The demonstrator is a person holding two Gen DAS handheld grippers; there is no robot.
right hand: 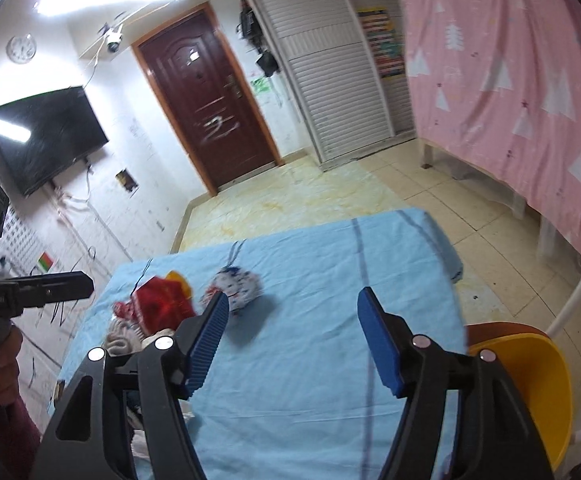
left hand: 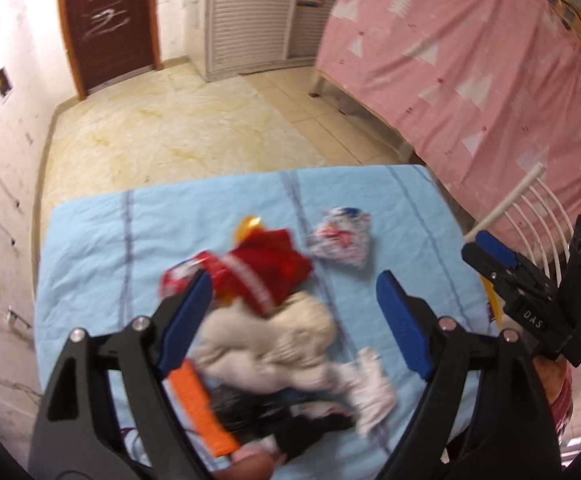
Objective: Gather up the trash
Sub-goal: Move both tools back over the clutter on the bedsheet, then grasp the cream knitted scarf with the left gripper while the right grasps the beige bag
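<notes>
Trash is sitting in a loose heap on the blue-sheeted bench (left hand: 90, 240), and we are looking down on it from both grippers. Starting at the left, the left gripper (left hand: 294, 304) is hanging over the pile with its blue fingers (left hand: 186, 320) standing wide apart and nothing caught between them. Under it an orange strip (left hand: 198, 412) is lying by the left finger, a red wrapper (left hand: 266, 268) is resting toward the far side of the heap, a cream crumpled wad (left hand: 274, 344) is sitting just in front of that, and dark scraps (left hand: 274, 420) are lying nearest the camera. Moving right, a white printed ball of packaging (left hand: 340, 240) is lying on its own on the sheet, just apart from the red wrapper. Further right, the right gripper (right hand: 292, 322) is hovering over bare sheet, its fingers (right hand: 378, 344) spread wide too, gripping nothing. At the far right a yellow bowl-shaped chair seat (right hand: 530, 392) is showing beside the bench, with a pink curtain (right hand: 510, 80) hanging behind.
</notes>
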